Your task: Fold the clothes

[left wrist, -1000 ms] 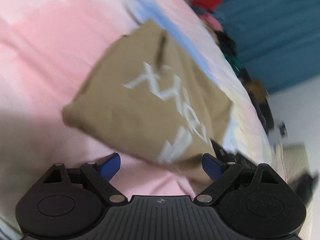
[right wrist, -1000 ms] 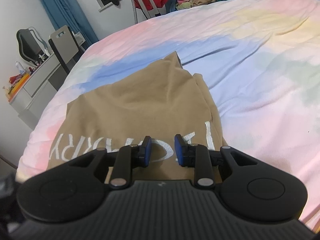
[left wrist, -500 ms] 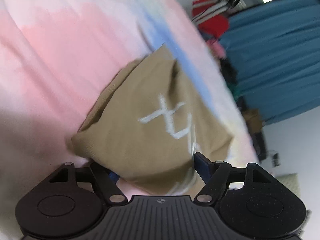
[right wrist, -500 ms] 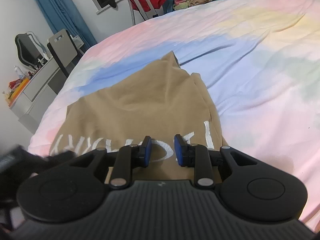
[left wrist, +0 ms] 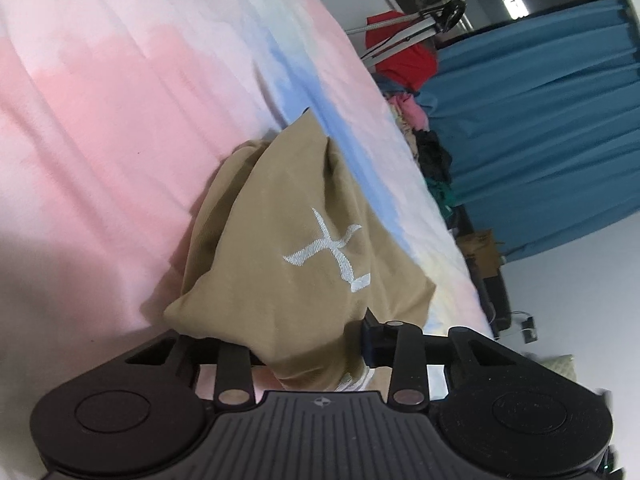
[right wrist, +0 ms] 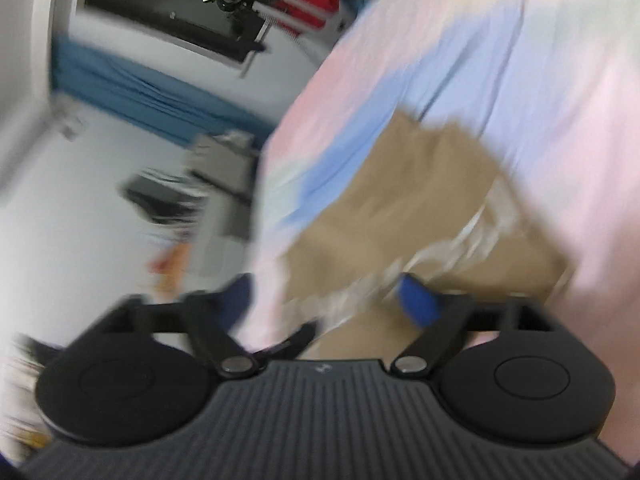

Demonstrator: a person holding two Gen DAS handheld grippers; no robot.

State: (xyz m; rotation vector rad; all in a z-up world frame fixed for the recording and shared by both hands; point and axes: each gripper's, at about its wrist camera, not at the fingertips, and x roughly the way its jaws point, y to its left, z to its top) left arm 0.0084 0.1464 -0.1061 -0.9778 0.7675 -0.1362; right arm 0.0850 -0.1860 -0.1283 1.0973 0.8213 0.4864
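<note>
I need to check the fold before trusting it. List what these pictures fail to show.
- Left wrist view: the tan garment drapes over the left gripper, hiding one fingertip and the cloth's near edge.
- Right wrist view: motion blur smears the garment's white lettering; unreadable.
- Right gripper: open, but the garment's near edge is hidden behind its body.

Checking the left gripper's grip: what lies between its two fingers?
In the left wrist view, a bunched corner of the tan shirt fills the gap of the left gripper, whose jaws have just been closing on it.
</note>
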